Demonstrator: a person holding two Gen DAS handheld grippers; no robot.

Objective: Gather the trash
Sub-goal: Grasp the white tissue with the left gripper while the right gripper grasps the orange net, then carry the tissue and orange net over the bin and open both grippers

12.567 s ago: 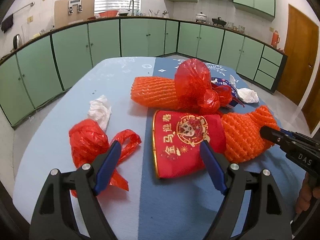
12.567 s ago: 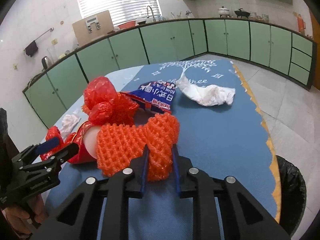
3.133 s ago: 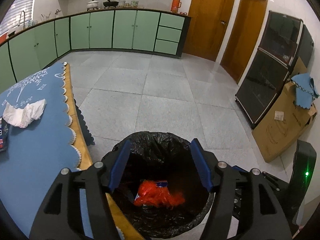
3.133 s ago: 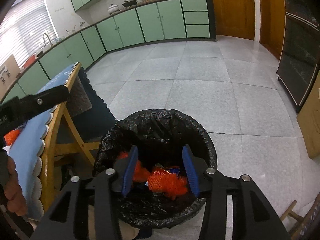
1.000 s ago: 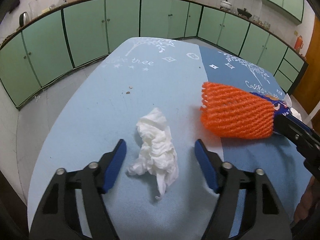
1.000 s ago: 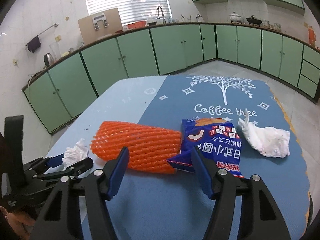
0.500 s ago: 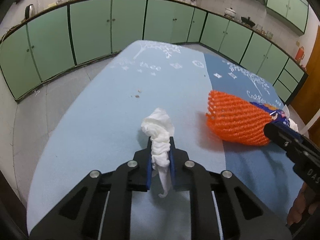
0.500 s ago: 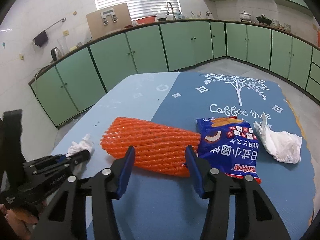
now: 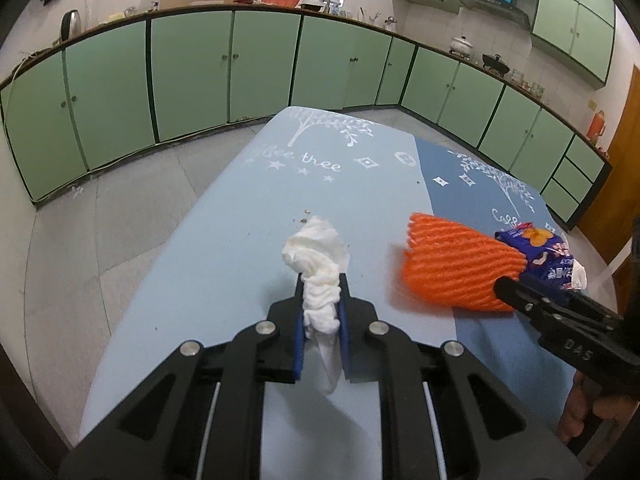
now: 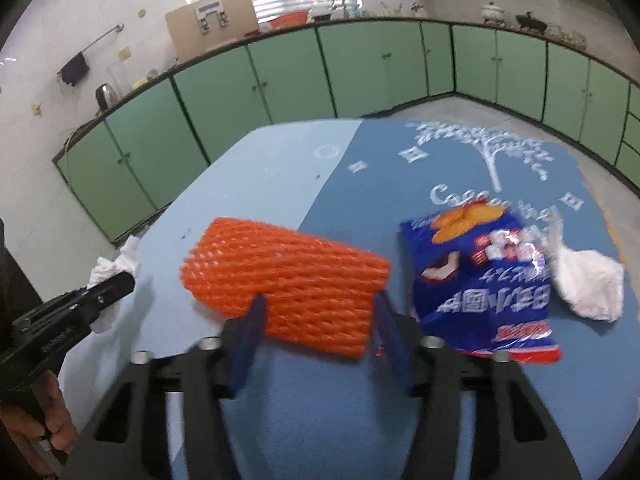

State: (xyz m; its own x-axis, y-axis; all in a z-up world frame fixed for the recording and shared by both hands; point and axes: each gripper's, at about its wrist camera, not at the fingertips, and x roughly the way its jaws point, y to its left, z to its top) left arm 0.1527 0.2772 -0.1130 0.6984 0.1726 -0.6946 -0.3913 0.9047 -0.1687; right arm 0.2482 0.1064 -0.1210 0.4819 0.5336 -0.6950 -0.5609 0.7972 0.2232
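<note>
My left gripper [image 9: 321, 280] is shut on a crumpled white tissue [image 9: 316, 248], lifted slightly off the light blue tablecloth [image 9: 240, 220]. In the right wrist view the same tissue [image 10: 116, 264] shows behind the left gripper's tip [image 10: 120, 284] at the far left. An orange foam net [image 10: 288, 272] lies across the middle of the table. My right gripper [image 10: 320, 304] straddles its near end, and its jaws are closing with the net between them and not squeezed. In the left wrist view, the right gripper [image 9: 508, 284] reaches the orange net [image 9: 456, 268] from the right.
A blue snack bag [image 10: 484, 280] lies right of the net, with a second white tissue [image 10: 588, 280] beside it. Green cabinets line the walls beyond the table. A hand [image 10: 52, 432] holds the left gripper's handle at the lower left.
The left gripper closed on the tissue and raised it a little. The right gripper moved in over the orange net's near end and its jaws have narrowed around it.
</note>
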